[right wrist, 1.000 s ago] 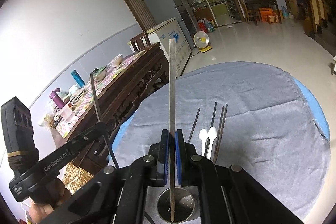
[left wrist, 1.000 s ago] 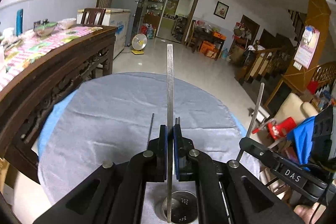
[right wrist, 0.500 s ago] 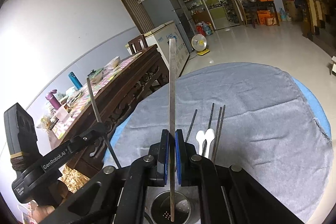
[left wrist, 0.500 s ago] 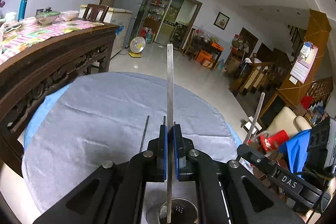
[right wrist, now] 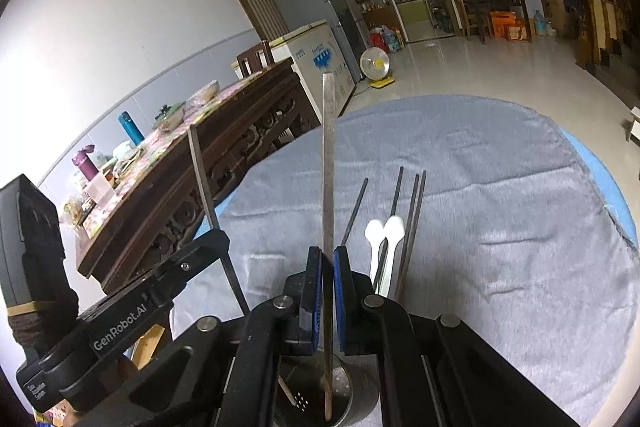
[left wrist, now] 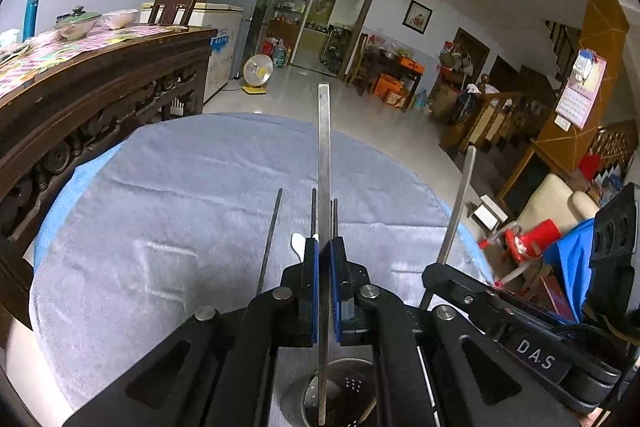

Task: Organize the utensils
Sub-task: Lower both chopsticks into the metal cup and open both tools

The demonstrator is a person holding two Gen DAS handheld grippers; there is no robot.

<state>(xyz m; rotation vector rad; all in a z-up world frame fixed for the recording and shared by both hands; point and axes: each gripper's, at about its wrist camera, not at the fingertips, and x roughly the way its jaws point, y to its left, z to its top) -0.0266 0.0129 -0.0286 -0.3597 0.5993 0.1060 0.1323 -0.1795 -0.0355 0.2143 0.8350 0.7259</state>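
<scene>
My left gripper (left wrist: 324, 247) is shut on a flat metal chopstick (left wrist: 324, 163), held upright with its lower end inside a perforated steel utensil holder (left wrist: 340, 397). My right gripper (right wrist: 328, 255) is shut on a second metal chopstick (right wrist: 328, 163), its lower end in the same holder (right wrist: 320, 393). Each gripper shows in the other's view, the right (left wrist: 464, 279) and the left (right wrist: 200, 247), close side by side. Several dark chopsticks (right wrist: 412, 223) and two white spoons (right wrist: 382, 235) lie on the grey cloth beyond the holder.
The round table carries a grey cloth (left wrist: 180, 207) over a blue cover. A dark carved wooden sideboard (left wrist: 92, 95) with bowls and bottles stands to the left. A beige chair with blue cloth (left wrist: 560, 227) is to the right.
Both chopsticks have sunk lower into the holder. The left view has tilted down and drawn closer to the right gripper.
</scene>
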